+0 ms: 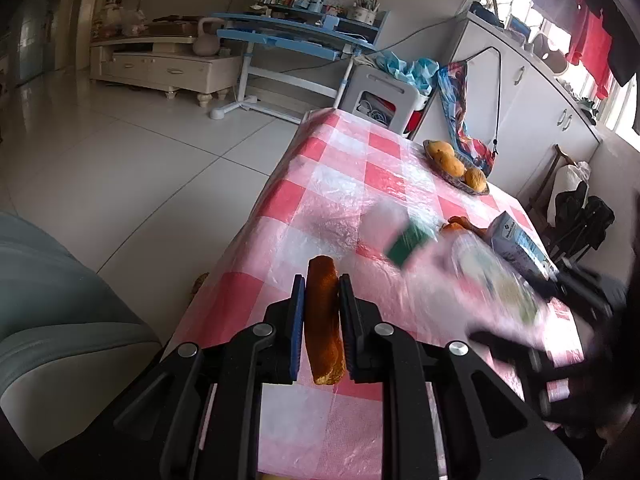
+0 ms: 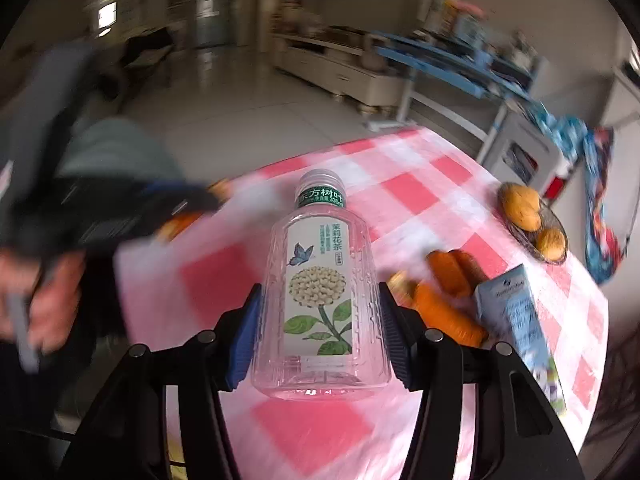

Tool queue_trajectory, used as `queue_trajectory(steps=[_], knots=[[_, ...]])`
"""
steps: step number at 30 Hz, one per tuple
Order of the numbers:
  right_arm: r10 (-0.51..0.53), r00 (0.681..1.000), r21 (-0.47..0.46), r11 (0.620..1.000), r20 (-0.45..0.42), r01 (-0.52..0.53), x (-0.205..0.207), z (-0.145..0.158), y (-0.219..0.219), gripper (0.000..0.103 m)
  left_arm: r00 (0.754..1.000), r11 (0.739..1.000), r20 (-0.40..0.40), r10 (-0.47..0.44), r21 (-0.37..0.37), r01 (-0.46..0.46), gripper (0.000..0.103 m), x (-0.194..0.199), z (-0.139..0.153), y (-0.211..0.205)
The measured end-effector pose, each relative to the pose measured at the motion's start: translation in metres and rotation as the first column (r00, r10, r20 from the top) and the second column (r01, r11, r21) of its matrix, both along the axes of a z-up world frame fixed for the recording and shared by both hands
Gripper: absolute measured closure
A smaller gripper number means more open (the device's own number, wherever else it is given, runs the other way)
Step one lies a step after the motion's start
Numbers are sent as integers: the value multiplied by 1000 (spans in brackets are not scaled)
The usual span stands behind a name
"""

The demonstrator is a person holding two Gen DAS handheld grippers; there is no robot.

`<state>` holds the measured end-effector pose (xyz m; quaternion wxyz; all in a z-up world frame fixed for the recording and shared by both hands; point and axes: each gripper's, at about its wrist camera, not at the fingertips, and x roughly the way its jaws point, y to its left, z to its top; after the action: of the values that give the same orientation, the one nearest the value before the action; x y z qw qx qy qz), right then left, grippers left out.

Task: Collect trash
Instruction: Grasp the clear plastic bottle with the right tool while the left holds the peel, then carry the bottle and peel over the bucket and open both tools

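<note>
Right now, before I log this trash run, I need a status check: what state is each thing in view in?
left gripper: shut on the orange peel
orange peel: clamped, lifted above the table
right gripper: closed on the bottle
bottle: clear, empty-looking, capped, held
carton: leaning on the table
fruit bowl: holding fruit, untouched

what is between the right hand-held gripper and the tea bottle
Nothing visible. The tea bottle already sits between the right hand-held gripper's blue pads, which appear to be against its sides. The orange peels and carton lie off to its right.
</note>
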<state>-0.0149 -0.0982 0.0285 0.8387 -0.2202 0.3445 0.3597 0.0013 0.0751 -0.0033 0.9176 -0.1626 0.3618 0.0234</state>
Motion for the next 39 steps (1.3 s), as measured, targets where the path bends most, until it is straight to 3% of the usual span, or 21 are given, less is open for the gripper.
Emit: queue_trajectory(steps=[4,12,14,17,25,29,34,39], knots=[[10,1000,3,1000,-12,-10,-26,-1,-25,49,1000,1000,-5,-10,6,10,87,0,-2,-3],[-192,978,35,980,-84,196,-27,-6,-103,48,997,996,4,-76,-38,76,87,1,-4,-14],[-214,971,45,975,-106,220,-25,-7,-110,40,997,994,2,-83,-65,83,87,0,-6,-14],[-203,976,60,976,-83,208,-28,-2,-103,34,997,995,-4,-77,-71,76,87,1,-8,-14],[-211,973,25,976,-90,214,-24,-10,-95,33,996,996,-25,-80,-35,79,87,4,-11,-19],[-256,957,15,965,-132,261,-19,-19,-99,49,995,997,-51,-82,-13,82,87,5,-14,-21],[-266,952,73,957,-154,279,-23,-17,-104,49,992,993,-74,-101,55,105,87,7,-18,-32],[-229,961,171,952,-157,255,-34,-3,-104,49,992,991,-14,-127,27,128,87,-5,-6,-32]])
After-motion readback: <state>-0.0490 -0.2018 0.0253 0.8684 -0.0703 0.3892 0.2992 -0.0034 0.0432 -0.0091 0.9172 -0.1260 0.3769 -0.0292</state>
